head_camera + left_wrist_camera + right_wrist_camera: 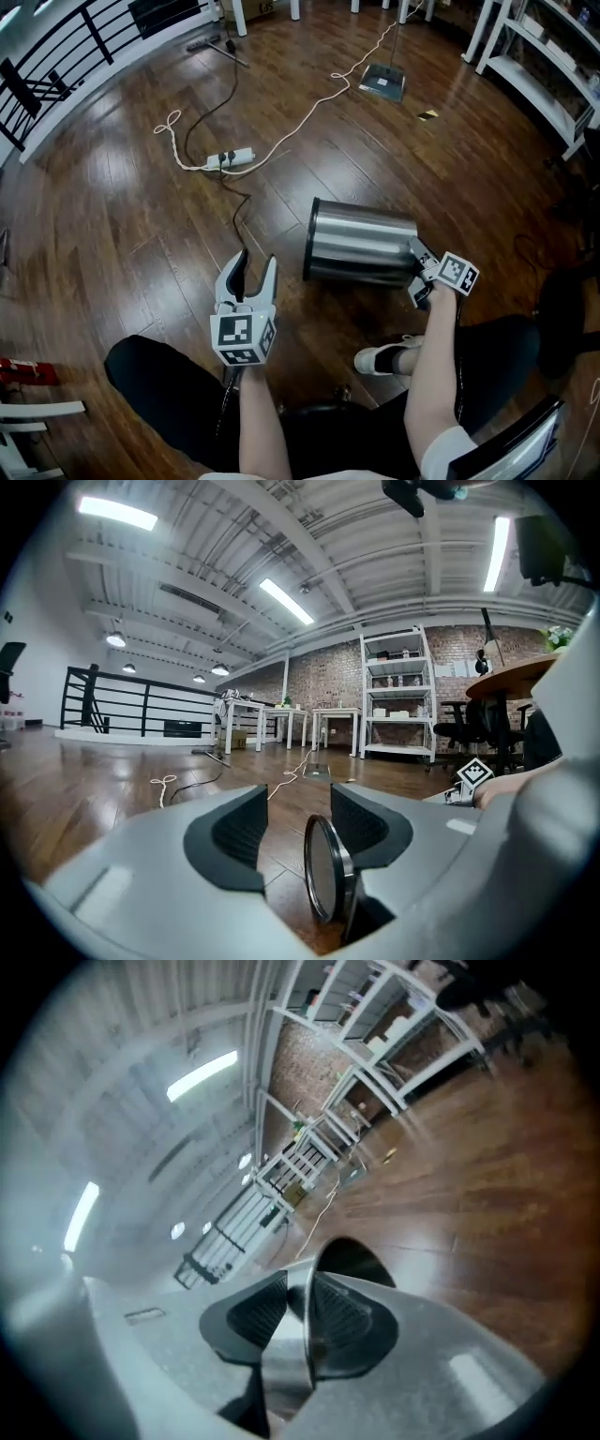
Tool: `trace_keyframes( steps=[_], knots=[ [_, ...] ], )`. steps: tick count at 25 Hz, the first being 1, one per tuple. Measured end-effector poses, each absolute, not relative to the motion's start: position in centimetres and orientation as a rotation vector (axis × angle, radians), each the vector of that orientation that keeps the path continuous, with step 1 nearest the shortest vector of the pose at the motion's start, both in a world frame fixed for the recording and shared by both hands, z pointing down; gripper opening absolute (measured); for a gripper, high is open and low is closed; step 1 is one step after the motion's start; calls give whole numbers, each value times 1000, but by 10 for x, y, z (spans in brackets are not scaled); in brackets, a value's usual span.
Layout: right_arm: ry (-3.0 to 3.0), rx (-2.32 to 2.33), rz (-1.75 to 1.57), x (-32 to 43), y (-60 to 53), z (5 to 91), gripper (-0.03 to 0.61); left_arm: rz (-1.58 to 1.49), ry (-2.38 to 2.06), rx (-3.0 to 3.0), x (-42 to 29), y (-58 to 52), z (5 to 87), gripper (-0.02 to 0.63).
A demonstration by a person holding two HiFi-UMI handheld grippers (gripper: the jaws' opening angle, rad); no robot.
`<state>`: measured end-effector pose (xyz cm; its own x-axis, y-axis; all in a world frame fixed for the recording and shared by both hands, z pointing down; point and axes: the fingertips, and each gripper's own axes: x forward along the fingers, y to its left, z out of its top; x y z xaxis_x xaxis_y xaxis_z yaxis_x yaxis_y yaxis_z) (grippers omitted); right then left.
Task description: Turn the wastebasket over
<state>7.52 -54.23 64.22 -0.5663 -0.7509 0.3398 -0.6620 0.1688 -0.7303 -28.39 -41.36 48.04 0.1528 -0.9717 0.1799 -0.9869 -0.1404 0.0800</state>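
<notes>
The steel wastebasket (361,244) lies on its side on the wood floor, its dark-ringed base toward the left. My right gripper (420,267) is at its right end. In the right gripper view my right gripper (300,1309) has the thin metal rim (307,1344) between its pads, with the dark mouth (354,1262) just beyond. My left gripper (257,259) stands open on the floor side left of the base, apart from it. In the left gripper view the round base (323,869) stands edge-on just ahead of the wide-apart jaws of my left gripper (298,829), nothing between them.
A power strip (230,159) with a white cable (309,117) and a black cable (239,211) lies on the floor beyond the basket. A flat sweeper head (384,82) sits farther back. White shelves (544,84) line the right side, a black railing (66,56) the left. The person's white shoe (386,357) is near the basket.
</notes>
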Motion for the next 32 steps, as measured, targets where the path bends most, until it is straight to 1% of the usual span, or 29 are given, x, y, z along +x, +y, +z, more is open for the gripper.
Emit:
trace_keyframes(
  steps=[1, 2, 8, 10, 11, 12, 13, 14, 15, 16, 17, 21, 22, 24, 25, 26, 27, 29, 32],
  knots=[
    [2301, -1396, -1358, 76, -543, 643, 94, 131, -1923, 2246, -281, -417, 482, 235],
    [2297, -1391, -1352, 76, -543, 643, 86, 138, -1912, 2250, -278, -420, 485, 235],
    [2300, -1381, -1353, 69, -547, 643, 87, 218, -1784, 2269, -250, -451, 522, 234],
    [2366, -1432, -1300, 70, -549, 642, 87, 224, -1720, 2278, -237, -464, 535, 235],
    [2415, -1468, -1258, 71, -550, 641, 91, 217, -1680, 2291, -228, -471, 541, 250],
    [2468, -1500, -1220, 71, -551, 640, 119, 208, -1639, 2300, -220, -478, 547, 272],
    [2521, -1523, -1193, 71, -551, 639, 195, 199, -1603, 2297, -214, -485, 554, 285],
    [2576, -1539, -1175, 70, -550, 638, 255, 184, -1582, 2278, -211, -492, 562, 295],
    [2635, -1547, -1165, 67, -550, 637, 259, 157, -1576, 2244, -212, -498, 570, 295],
    [2705, -1547, -1159, 63, -548, 635, 259, 121, -1579, 2198, -215, -504, 580, 281],
    [2785, -1539, -1149, 57, -546, 634, 259, 88, -1581, 2149, -219, -508, 591, 247],
    [3040, -1544, -1105, 48, -534, 630, 259, 64, -1526, 2036, -218, -502, 632, 241],
    [3052, -1585, -1139, 53, -531, 635, 259, 65, -1516, 2031, -214, -500, 637, 223],
    [3051, -1644, -1231, 61, -525, 645, 258, 4, -1506, 2018, -209, -497, 640, 155],
    [3054, -1637, -1269, 61, -522, 649, 248, -54, -1502, 1996, -209, -496, 640, 126],
    [3053, -1610, -1302, 59, -520, 651, 234, -111, -1494, 1968, -211, -496, 641, 119],
    [3047, -1581, -1332, 57, -518, 651, 182, -152, -1482, 1945, -213, -495, 642, 114],
    [3036, -1545, -1377, 55, -515, 652, 175, -169, -1458, 1931, -214, -494, 644, 106],
    [2989, -1493, -1418, 56, -513, 654, 155, -101, -1456, 1950, -214, -494, 644, 96]
  ],
)
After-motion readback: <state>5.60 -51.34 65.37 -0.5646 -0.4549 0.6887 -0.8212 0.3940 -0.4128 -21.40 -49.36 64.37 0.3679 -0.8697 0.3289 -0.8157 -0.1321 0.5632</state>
